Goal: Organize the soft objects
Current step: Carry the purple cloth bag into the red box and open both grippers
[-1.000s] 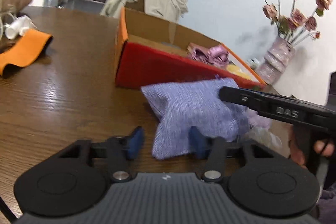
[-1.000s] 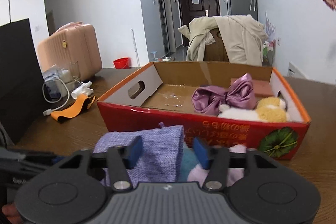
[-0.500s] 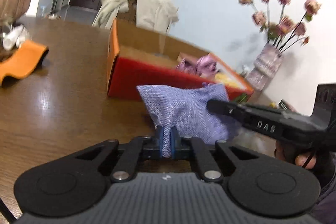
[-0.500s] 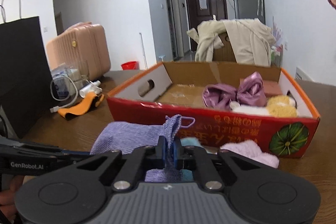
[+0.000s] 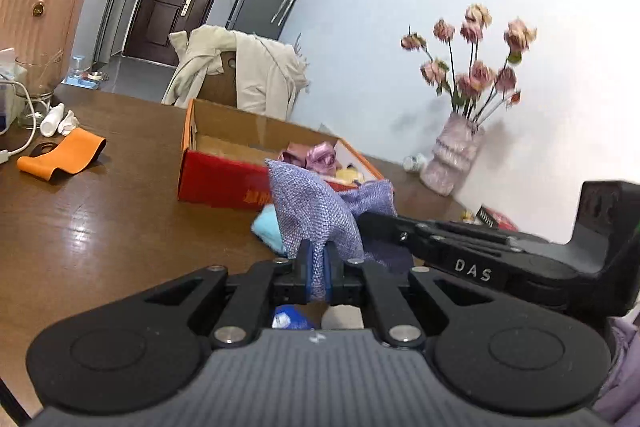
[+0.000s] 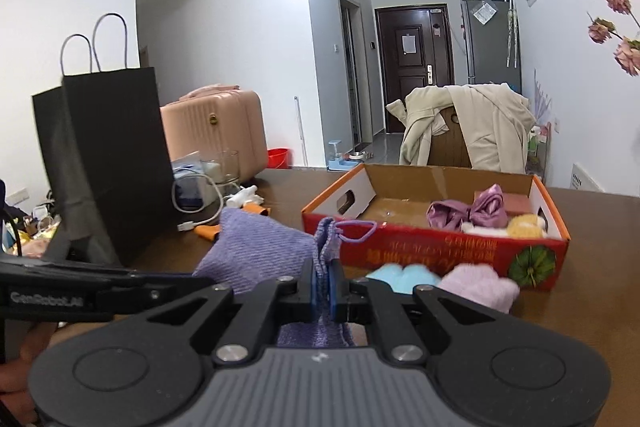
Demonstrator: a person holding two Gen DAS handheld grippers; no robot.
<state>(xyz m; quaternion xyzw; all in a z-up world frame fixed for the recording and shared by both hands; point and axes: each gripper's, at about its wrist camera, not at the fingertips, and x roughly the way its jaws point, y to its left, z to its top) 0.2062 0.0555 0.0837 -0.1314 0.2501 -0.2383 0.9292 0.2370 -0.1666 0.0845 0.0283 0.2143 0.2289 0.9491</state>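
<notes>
A purple woven drawstring pouch (image 5: 316, 211) hangs lifted above the table, pinched at two edges. My left gripper (image 5: 318, 273) is shut on one edge of the pouch (image 6: 256, 247); my right gripper (image 6: 322, 285) is shut on its gathered mouth beside the cord loop. The right gripper's body (image 5: 480, 251) crosses the left wrist view. Under and beyond the pouch lie a light blue soft item (image 6: 404, 277) and a pink soft item (image 6: 480, 287) on the wooden table (image 5: 100, 219). Behind stands a red cardboard box (image 6: 440, 255) holding a purple satin bow (image 6: 468, 213) and a yellow plush (image 6: 524, 225).
A black paper bag (image 6: 108, 167) stands at the left with a cable, glass and orange strap (image 5: 64, 157) near it. A vase of pink flowers (image 5: 456, 155) is at the table's right end by the wall. A chair with a beige coat (image 6: 468, 127) is behind the box.
Both grippers went from open around the pouch to shut on it, then rose with it, so the pouch now hangs off the table and uncovers the blue and pink items.
</notes>
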